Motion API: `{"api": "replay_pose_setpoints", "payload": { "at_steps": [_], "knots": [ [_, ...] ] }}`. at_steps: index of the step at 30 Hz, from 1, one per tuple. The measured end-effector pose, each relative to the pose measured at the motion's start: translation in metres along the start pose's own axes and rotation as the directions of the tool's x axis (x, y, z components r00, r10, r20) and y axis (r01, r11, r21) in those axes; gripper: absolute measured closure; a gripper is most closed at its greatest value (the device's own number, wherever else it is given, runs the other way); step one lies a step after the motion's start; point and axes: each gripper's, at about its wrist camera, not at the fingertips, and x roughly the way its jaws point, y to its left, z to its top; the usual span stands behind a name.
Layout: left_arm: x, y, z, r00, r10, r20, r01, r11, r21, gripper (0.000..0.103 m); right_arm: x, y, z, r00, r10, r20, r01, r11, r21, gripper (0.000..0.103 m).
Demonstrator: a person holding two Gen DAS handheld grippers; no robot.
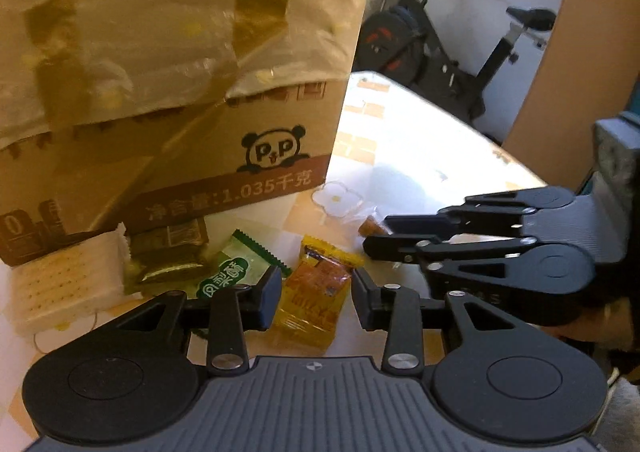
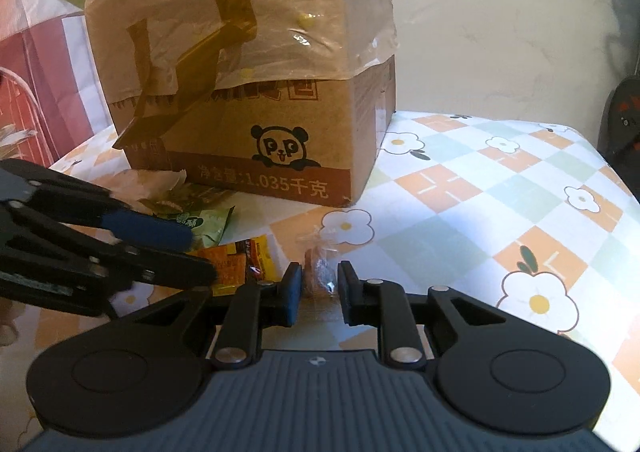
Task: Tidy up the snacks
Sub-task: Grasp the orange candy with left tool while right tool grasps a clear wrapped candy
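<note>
A yellow-orange snack packet [image 1: 312,292] lies on the table between the fingers of my open left gripper [image 1: 316,298]; the pads do not touch it. It also shows in the right wrist view [image 2: 236,264]. A small brown candy in clear wrap [image 2: 318,272] lies between the fingers of my open right gripper [image 2: 319,288], a gap on each side. Left of the yellow packet lie a green packet [image 1: 236,272], a dark olive packet [image 1: 170,252] and a white wafer packet [image 1: 64,288]. The right gripper [image 1: 374,240] shows in the left wrist view over the candy [image 1: 370,226].
A tall cardboard box [image 2: 256,91] with a panda logo and a plastic film over its top stands just behind the snacks. The table [image 2: 480,187] has a checked flower cloth. An exercise bike [image 1: 448,51] stands beyond the table's far edge.
</note>
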Motion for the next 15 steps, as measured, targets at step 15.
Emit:
{"api": "replay_pose_setpoints", "payload": {
  "at_steps": [15],
  "knots": [
    [0.007, -0.020, -0.010, 0.996, 0.086, 0.012, -0.087, 0.995, 0.058, 0.062, -0.003, -0.001, -0.002, 1.000, 0.005, 0.009, -0.006, 1.000, 0.016, 0.082]
  ]
}}
